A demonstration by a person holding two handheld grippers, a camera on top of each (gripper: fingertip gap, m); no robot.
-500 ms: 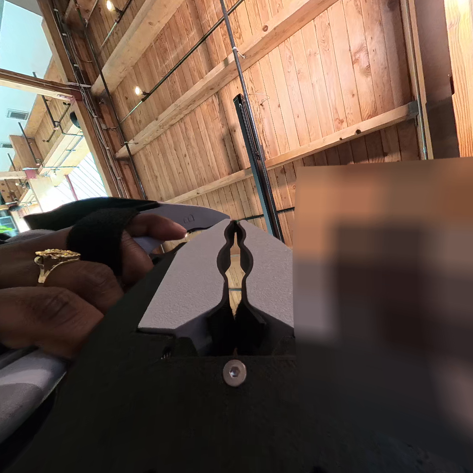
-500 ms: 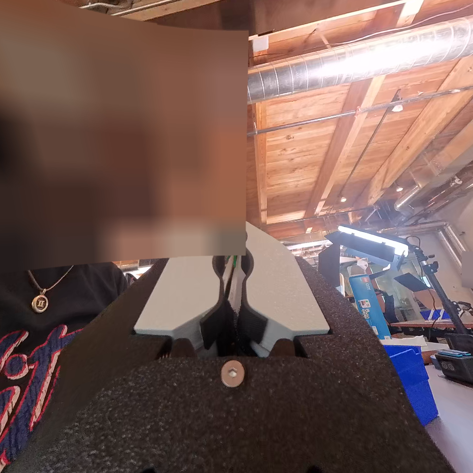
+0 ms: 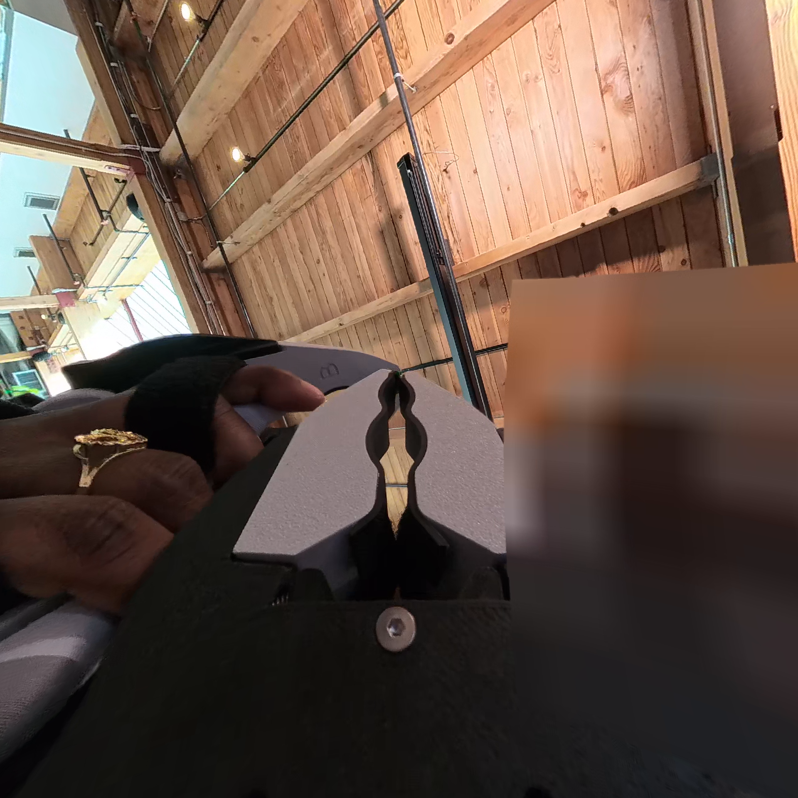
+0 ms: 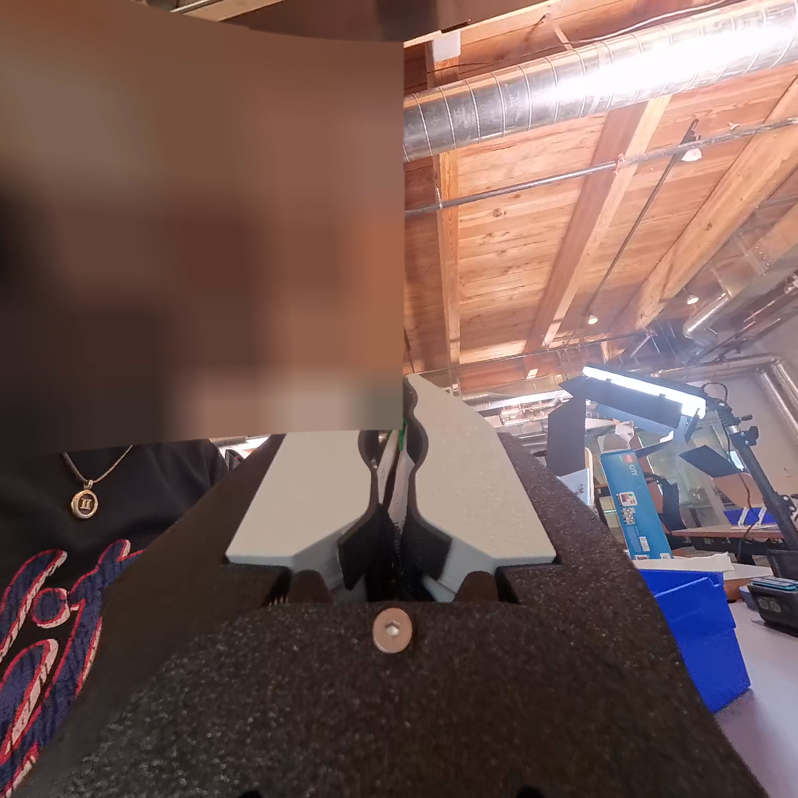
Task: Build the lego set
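Both grippers point up at the wooden ceiling, tip to tip. My left gripper (image 3: 397, 382) has its grey fingers closed, and a tiny green piece (image 3: 396, 374) peeks out at their tips. The right gripper's grey finger (image 3: 345, 367) lies just behind those tips, held by a hand (image 3: 129, 475) with a gold ring. In the right wrist view my right gripper (image 4: 406, 384) has its fingers close together. Its left tip is hidden by a blurred patch. A sliver of green (image 4: 401, 436) and something white show in the gap. I cannot tell which gripper holds the green piece there.
A person in a dark printed shirt (image 4: 64, 604) is close on the left. To the right stand a blue bin (image 4: 699, 626) on a grey table (image 4: 768, 691), an upright blue Lego box (image 4: 634, 505), and a light panel (image 4: 647, 388) on a stand. Only a small space, under 4 cm, lies between the two pairs of fingers.
Almost nothing differs. Both grippers stay shut and pointing up, and the right wrist view has tilted slightly.
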